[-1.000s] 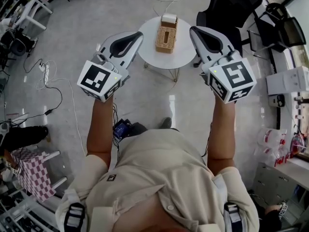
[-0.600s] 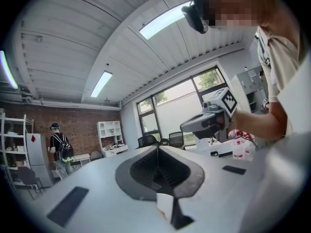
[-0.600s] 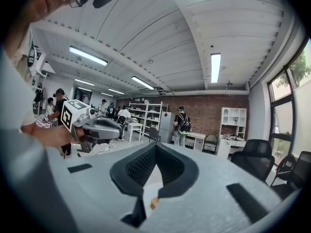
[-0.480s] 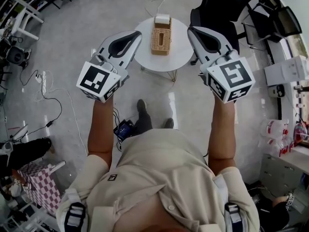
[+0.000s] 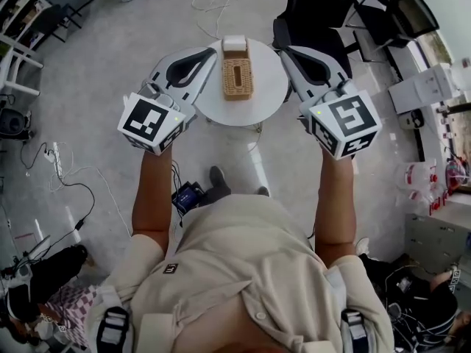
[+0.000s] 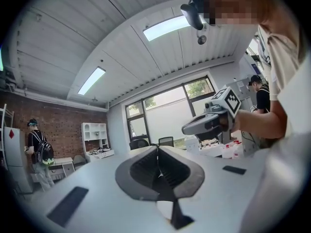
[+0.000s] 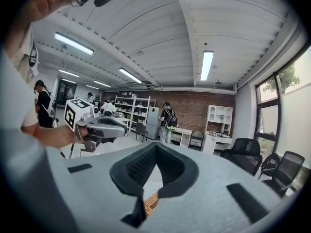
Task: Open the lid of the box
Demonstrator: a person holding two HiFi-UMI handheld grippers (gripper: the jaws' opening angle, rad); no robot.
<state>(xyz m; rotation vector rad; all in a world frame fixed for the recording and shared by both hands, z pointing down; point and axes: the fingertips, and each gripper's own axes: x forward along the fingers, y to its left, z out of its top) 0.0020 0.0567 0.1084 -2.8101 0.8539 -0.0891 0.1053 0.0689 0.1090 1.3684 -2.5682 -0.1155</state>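
So the woven box [image 5: 238,79] is sat near the middle of the small round white table [image 5: 270,87], long side running 12 to 6 o'clock in the head view. Its top is facing up with a dark slot in it, and a white piece [image 5: 235,44] is seen at its 12 o'clock end. Whether that piece is part of the lid can't be told. Nothing is touching the box. The left claw [image 5: 214,53] is held out at the box's 9 o'clock, with its tip lined up over the table's rim. In the left gripper view its jaws are pressed fully together with nothing caught between them. The right claw [image 5: 284,50] is held at the box's 3 o'clock in the same way, tip over the opposite rim, and it's closed up tight and empty too. A sliver of the woven box is seen below the jaws in the right gripper view. How high the claws are above the table can't be judged. A black office chair [image 5: 316,9] is parked at the table's 1 o'clock, and a white cable [image 5: 208,2] is strewn over the grey floor [image 5: 110,57] at about 11 o'clock. Further out, shelving and a brick wall are picked up in the gripper views.
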